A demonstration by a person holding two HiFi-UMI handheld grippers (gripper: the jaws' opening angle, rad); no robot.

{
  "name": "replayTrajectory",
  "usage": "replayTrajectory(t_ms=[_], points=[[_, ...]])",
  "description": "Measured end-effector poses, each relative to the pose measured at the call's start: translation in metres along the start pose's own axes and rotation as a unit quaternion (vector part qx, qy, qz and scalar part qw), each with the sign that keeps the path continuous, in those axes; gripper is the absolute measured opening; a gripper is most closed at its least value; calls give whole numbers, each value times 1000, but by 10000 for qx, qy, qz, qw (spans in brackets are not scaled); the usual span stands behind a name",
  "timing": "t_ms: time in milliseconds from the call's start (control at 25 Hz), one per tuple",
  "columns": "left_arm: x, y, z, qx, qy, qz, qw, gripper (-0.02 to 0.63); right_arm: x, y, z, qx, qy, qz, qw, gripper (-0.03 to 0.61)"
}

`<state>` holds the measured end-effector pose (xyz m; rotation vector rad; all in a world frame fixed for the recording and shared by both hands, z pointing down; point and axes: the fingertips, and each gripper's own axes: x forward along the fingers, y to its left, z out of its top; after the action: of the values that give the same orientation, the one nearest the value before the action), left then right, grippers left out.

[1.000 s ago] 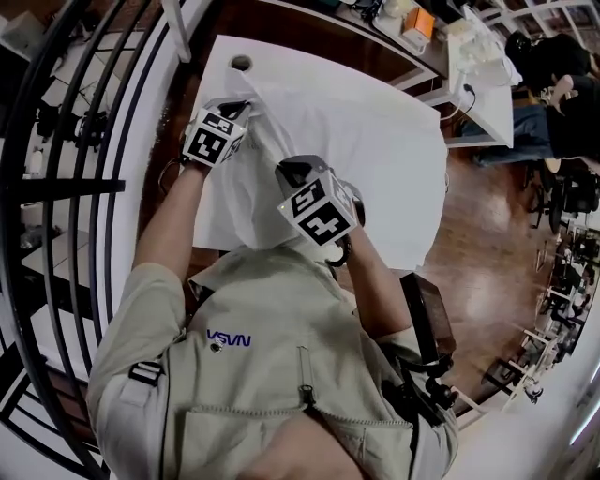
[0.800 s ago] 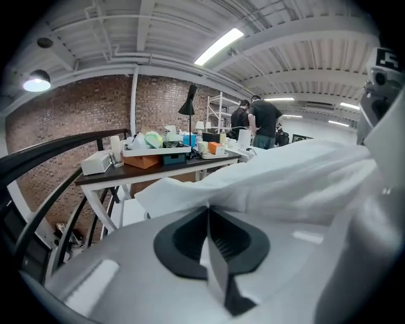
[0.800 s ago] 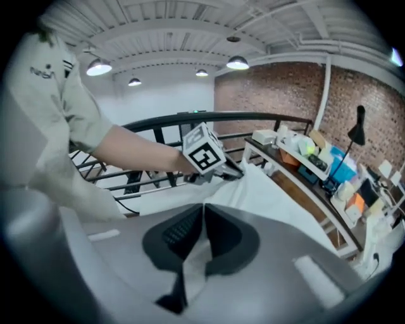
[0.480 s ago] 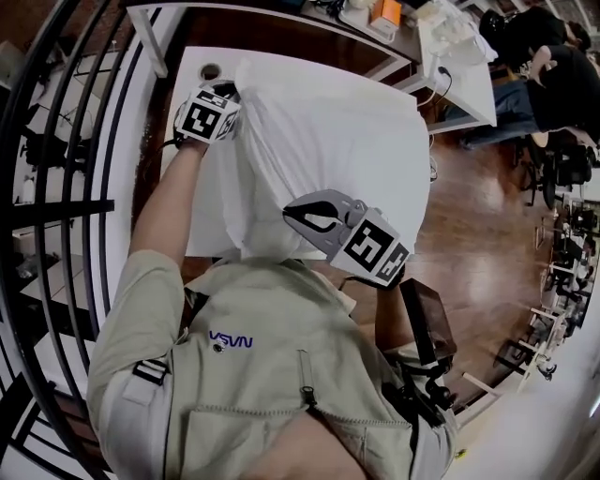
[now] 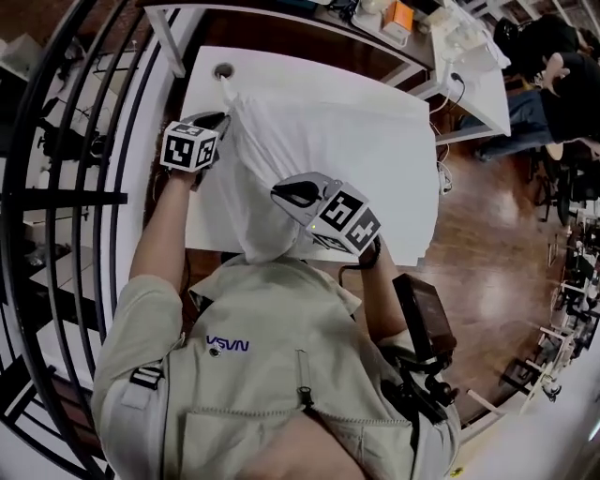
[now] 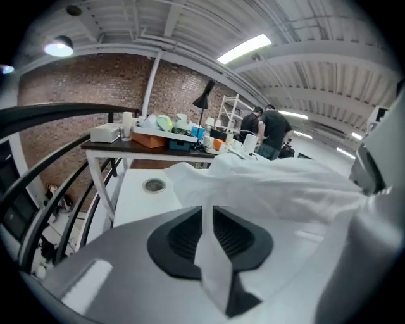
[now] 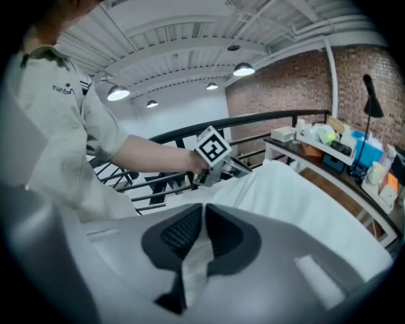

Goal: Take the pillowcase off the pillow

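Note:
A white pillowcase (image 5: 281, 159) lies bunched in a ridge on the white table (image 5: 403, 206); I cannot make out the pillow inside it. My left gripper (image 5: 221, 118) is at its far left end, shut on a strip of the pillowcase (image 6: 205, 253). Its jaws have just been opening a little, with the cloth still pinched between the pads (image 6: 180, 237). My right gripper (image 5: 281, 192) is at the near end, close to my chest. It is shut on a fold of pillowcase (image 7: 197, 253), and its jaws have also eased slightly.
A cable hole (image 5: 223, 70) sits in the table's far left corner. Black railings (image 5: 84, 197) run along the left. A cluttered desk (image 5: 403, 23) stands behind the table, with people (image 5: 562, 84) at the far right. Wood floor lies to the right.
The left gripper has come back from the far corner toward me with the cloth. The right gripper has swung in from the right and risen over the near end of the pillowcase.

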<state>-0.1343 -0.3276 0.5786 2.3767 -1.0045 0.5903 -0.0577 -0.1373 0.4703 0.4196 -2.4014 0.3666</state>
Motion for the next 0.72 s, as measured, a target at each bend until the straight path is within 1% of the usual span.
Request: replayTrajectory(t_ms=[80, 120, 200, 280, 360, 400, 440, 520, 560, 640, 720], points=[[-24, 4, -13, -502, -204, -18, 9985, 87, 8, -4, 0, -32, 58, 25, 10000, 23], [-35, 2, -18, -787, -329, -103, 9963, 122, 11, -6, 2, -18, 49, 34, 10000, 25], [-54, -14, -20, -1353, -635, -490, 9876, 184, 13, -12, 6, 48, -22, 40, 10000, 26], [-64, -40, -13, -1714, -926, -1003, 9757, 231, 12, -20, 16, 131, -175, -10, 9998, 26], [-65, -61, -5, -1854, -1065, -1409, 9667, 297, 11, -33, 29, 199, -376, -210, 9989, 28], [-62, -69, -4, -1835, -1047, -1528, 9654, 336, 11, -42, 36, 207, -455, -386, 9980, 39], [-57, -73, -4, -1750, -977, -1569, 9671, 365, 12, -53, 43, 198, -502, -593, 9968, 62], [-47, -74, -7, -1563, -812, -1481, 9732, 374, 16, -75, 55, 174, -500, -1009, 9935, 99], [-43, -72, -9, -1560, -776, -1432, 9742, 373, 20, -85, 60, 168, -450, -1190, 9917, 108], [-38, -70, -10, -1660, -772, -1421, 9728, 373, 31, -100, 66, 148, -222, -1476, 9887, 123], [-34, -70, -11, -1731, -758, -1453, 9712, 373, 45, -111, 64, 136, 113, -1635, 9864, 133]])
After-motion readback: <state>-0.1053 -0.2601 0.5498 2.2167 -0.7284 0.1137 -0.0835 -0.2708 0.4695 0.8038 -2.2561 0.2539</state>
